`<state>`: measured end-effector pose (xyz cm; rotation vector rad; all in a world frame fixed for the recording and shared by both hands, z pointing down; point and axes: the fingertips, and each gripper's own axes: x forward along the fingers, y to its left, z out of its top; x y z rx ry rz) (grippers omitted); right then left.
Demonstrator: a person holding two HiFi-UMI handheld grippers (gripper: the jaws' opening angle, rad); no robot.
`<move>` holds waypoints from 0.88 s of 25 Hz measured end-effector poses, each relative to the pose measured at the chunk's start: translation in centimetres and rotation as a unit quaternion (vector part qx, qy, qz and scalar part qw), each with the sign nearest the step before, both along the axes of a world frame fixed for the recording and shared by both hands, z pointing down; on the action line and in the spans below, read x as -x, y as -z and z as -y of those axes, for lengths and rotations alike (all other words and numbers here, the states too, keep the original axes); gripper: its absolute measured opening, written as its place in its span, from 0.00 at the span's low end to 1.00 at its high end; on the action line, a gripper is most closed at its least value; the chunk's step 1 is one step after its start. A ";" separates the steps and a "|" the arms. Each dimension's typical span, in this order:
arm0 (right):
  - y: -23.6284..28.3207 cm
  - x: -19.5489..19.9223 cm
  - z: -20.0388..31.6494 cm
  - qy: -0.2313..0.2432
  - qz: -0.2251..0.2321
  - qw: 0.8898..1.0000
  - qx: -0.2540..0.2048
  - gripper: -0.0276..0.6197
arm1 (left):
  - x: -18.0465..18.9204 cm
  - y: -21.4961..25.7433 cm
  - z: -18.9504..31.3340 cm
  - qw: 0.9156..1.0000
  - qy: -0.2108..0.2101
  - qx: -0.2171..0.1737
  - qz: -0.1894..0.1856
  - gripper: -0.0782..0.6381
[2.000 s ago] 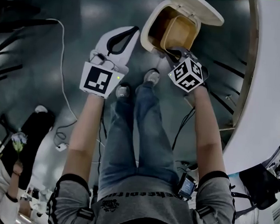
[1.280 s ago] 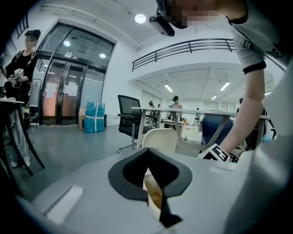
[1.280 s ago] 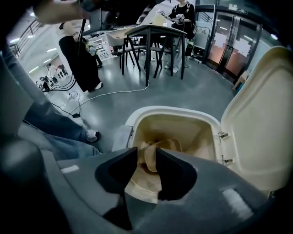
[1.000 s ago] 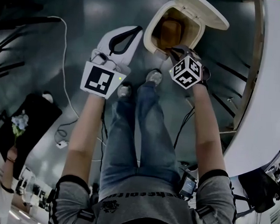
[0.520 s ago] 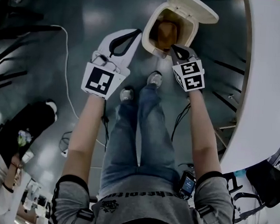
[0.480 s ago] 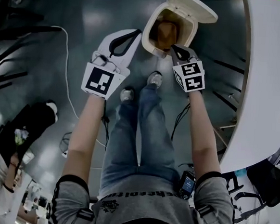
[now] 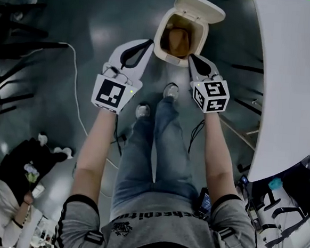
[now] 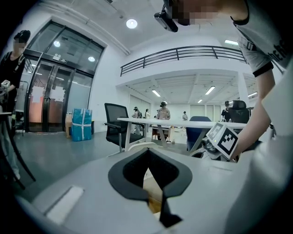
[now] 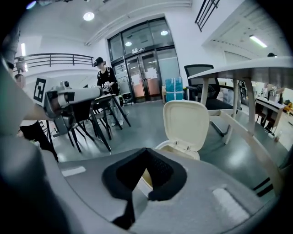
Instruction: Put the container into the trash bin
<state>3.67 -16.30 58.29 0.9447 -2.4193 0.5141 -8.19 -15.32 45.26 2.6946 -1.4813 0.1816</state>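
Container (image 7: pixel 178 41) dropped into trash bin (image 7: pixel 163 57); right gripper (image 7: pixel 193 57) lifted clear, jaws together.

container (image 7: pixel 178 40) in trash bin (image 7: pixel 159 45), table (image 7: pixel 289 78) right of it, left gripper (image 7: pixel 144 43) and right gripper (image 7: pixel 193 58) before it

The glossy dark grey floor (image 7: pixel 51 86) carries a cream trash bin (image 7: pixel 162 47) at the far middle, standing with its hinged lid (image 7: pixel 200 6) tipped up and back. Just on the near side of the bin, the person's two shoes (image 7: pixel 170 89) are planted on the floor. A thin white cable (image 7: pixel 75 96) trails across the floor on the left, running from far to near. Dark chairs (image 7: pixel 12 34) stand at the far left. A white table (image 7: pixel 287 77) rises on the right, its legs reaching down to the floor beside the bin.
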 end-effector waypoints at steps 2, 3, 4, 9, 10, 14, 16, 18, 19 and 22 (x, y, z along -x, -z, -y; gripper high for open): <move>1.3 -0.1 -0.6 -0.007 0.007 1.000 -0.009 0.05 | -0.2 0.3 -0.5 1.000 -0.004 0.004 0.003 0.13; 2.0 -0.1 -1.0 -0.009 0.009 1.000 -0.014 0.05 | -0.3 0.6 -0.8 1.000 -0.006 0.005 0.004 0.13; 2.7 -0.2 -1.3 -0.012 0.011 1.000 -0.019 0.05 | -0.4 1.0 -1.0 1.000 -0.010 0.002 0.005 0.13; 6.3 -0.3 -2.8 -0.022 0.022 0.999 -0.045 0.05 | -0.8 3.2 -2.0 1.000 -0.024 -0.010 0.002 0.13; 7.2 -0.3 -3.1 -0.025 0.026 0.998 -0.051 0.05 | -0.9 3.7 -2.2 1.000 -0.025 -0.012 0.001 0.13; 10.4 -0.4 -3.9 -0.042 0.039 0.996 -0.072 0.05 | -1.1 5.1 -3.0 1.000 -0.028 -0.006 0.001 0.13; 11.9 -0.5 -4.5 -0.051 0.047 0.995 -0.078 0.05 | -1.2 5.7 -3.5 1.000 -0.031 -0.001 0.003 0.13; 13.2 -0.8 -5.0 -0.060 0.053 0.993 -0.084 0.05 | -1.4 6.4 -4.0 0.999 -0.033 0.002 0.001 0.13; 13.8 -0.9 -5.3 -0.065 0.056 0.993 -0.086 0.05 | -1.4 6.7 -4.2 0.999 -0.033 0.006 0.001 0.13; 15.6 -1.5 -5.9 -0.081 0.066 0.990 -0.096 0.05 | -1.6 8.0 -4.8 0.999 -0.033 0.009 0.002 0.13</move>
